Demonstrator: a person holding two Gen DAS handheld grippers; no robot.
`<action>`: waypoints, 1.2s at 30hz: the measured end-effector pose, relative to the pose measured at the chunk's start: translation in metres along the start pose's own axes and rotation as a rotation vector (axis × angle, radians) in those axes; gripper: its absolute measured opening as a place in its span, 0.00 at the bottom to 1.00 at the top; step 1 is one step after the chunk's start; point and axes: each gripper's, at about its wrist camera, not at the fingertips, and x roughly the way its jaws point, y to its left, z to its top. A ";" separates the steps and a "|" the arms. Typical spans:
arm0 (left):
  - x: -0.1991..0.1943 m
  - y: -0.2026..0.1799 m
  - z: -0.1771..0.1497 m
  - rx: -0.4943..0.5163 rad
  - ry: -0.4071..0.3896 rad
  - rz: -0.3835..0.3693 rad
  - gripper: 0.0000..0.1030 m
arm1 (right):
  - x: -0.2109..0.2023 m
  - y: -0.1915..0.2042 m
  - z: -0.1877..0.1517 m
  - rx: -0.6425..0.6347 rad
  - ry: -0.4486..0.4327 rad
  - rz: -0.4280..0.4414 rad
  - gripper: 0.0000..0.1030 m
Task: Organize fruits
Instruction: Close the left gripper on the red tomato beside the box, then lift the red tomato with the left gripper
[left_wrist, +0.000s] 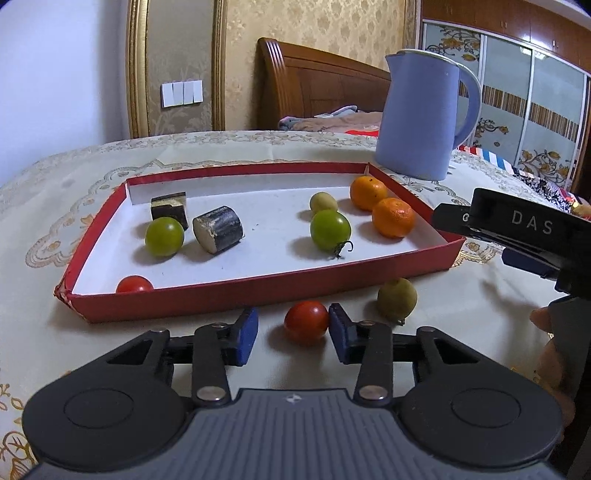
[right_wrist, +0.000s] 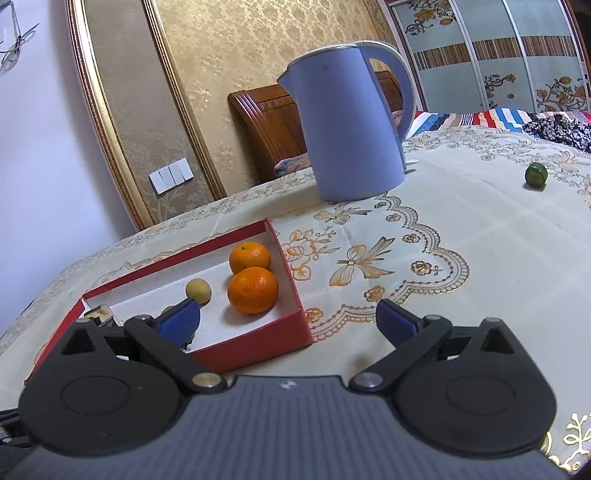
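Fruits lay partly sorted in a shallow red tray (left_wrist: 258, 291) on a cream embroidered tablecloth (left_wrist: 74, 177). Inside it sat two oranges (left_wrist: 393, 217), touching at the right end, a pale yellow-green fruit (left_wrist: 323, 202), a green tomato with a stem (left_wrist: 330, 230), a second green tomato (left_wrist: 164, 236) beside two cut sugarcane pieces (left_wrist: 218, 229), and a red tomato (left_wrist: 135, 284) in the near left corner. Another red tomato (left_wrist: 306, 321) rested on the cloth just outside the tray's near wall, between the spread jaws of the left gripper (left_wrist: 293, 334), its right pad touching or nearly touching the fruit. An olive-green fruit (left_wrist: 397, 298) lay near it. The right gripper (right_wrist: 288, 319) hovered over the tray's right end, jaws wide apart and holding nothing. A blue kettle (right_wrist: 351, 125) stood behind the tray, and a small dark-green fruit (right_wrist: 535, 176) sat well apart on the far right.
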 end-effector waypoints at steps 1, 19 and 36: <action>-0.001 0.000 0.000 0.002 -0.002 0.000 0.35 | 0.000 0.000 0.000 0.002 0.003 -0.001 0.99; -0.025 0.045 -0.005 -0.075 -0.079 0.098 0.30 | 0.002 -0.002 0.000 0.012 0.011 0.001 1.00; -0.027 0.048 -0.010 -0.033 -0.041 0.023 0.30 | 0.007 -0.004 -0.001 0.027 0.038 -0.007 1.00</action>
